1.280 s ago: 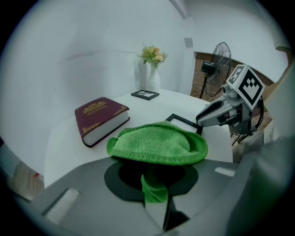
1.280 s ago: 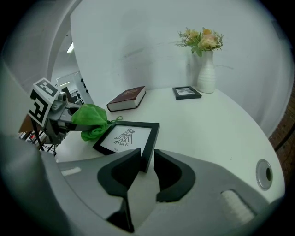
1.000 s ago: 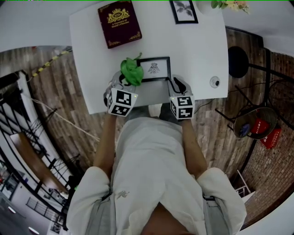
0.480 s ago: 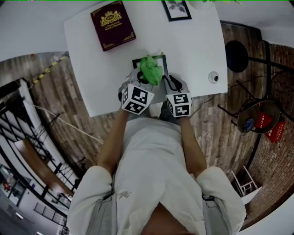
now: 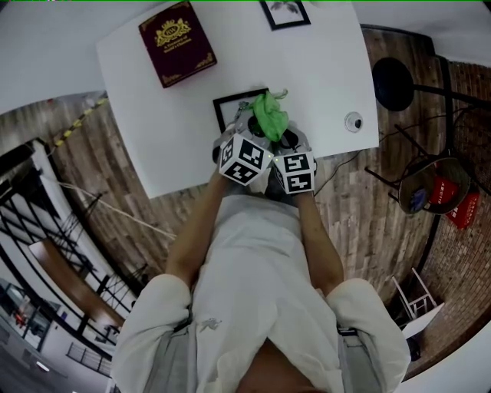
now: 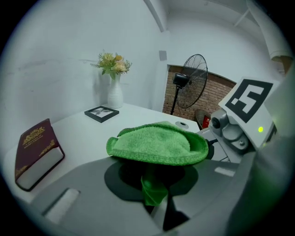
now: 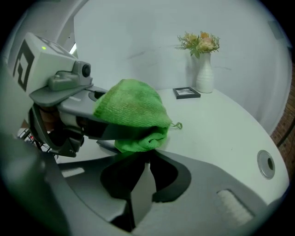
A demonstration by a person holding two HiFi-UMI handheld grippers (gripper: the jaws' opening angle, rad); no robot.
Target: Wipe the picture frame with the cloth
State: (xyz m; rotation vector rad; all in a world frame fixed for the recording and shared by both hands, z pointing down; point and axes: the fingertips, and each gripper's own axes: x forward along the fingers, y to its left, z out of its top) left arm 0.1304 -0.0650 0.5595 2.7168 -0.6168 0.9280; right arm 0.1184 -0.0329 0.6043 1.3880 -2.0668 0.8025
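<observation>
Book: a dark red book [image 5: 176,44] with gold ornament lay at the far left of the white table [image 5: 322,69], well apart from the work.
Picture frame: the black picture frame [image 5: 230,106] lay flat near the table's front edge, just in front of the person; its left part showed and its right part was covered by the cloth.
Left tongs: the left gripper [image 6: 154,184] had its jaws drawn together on a hanging fold of the cloth, and it stood over the frame's near edge.
Cloth: the green cloth [image 6: 156,143] spread like a cap over the left jaw tips, bunched over the frame's right side.
Right tongs: the right gripper [image 7: 148,161] stood close beside the left one, jaws brought together with their tips just under the cloth's lower roll; from where I stood nothing showed between them.
Small frame: a second, smaller black frame [image 5: 285,13] lay at the table's far edge.
Vase: a white vase [image 6: 115,92] of pale flowers stood just behind that small frame.
Grommet: a round cable port [image 5: 353,121] sat near the table's right front corner.
</observation>
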